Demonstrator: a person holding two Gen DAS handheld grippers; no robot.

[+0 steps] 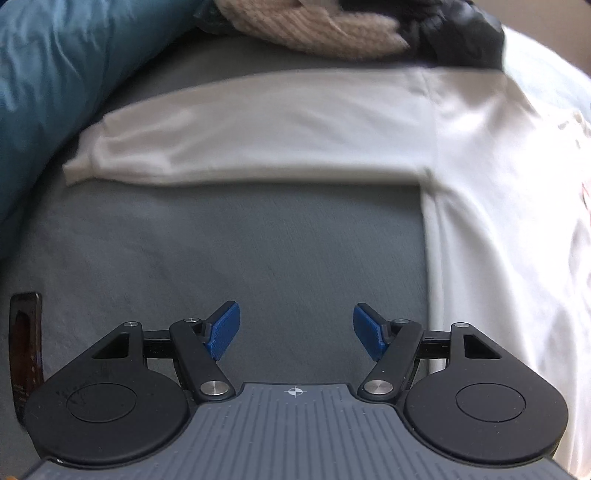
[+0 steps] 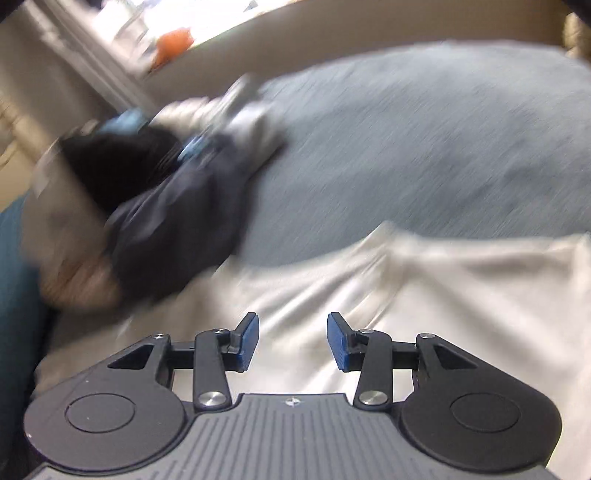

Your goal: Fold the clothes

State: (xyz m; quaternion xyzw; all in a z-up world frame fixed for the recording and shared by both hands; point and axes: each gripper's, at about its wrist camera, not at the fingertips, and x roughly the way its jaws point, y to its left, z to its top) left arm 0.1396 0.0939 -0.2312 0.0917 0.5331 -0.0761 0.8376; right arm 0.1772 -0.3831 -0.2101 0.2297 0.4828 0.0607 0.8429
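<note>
Both tools spread with nothing pinched: left tool [image 1: 296,330] over bare grey bed [image 1: 240,258], right tool [image 2: 293,341] over the white shirt [image 2: 424,295]. Shirt flat on the bed, sleeve [image 1: 240,136] stretched out sideways, unfolded pile [image 1: 317,29] heaped beyond. Looks like early folding; next up probably grabbing the cuff and flipping that sleeve over the body.

The left gripper [image 1: 296,329] hangs with its jaws apart over grey bedding [image 1: 236,251], left of the white shirt [image 1: 498,206] (sleeve stretched out flat).
</note>
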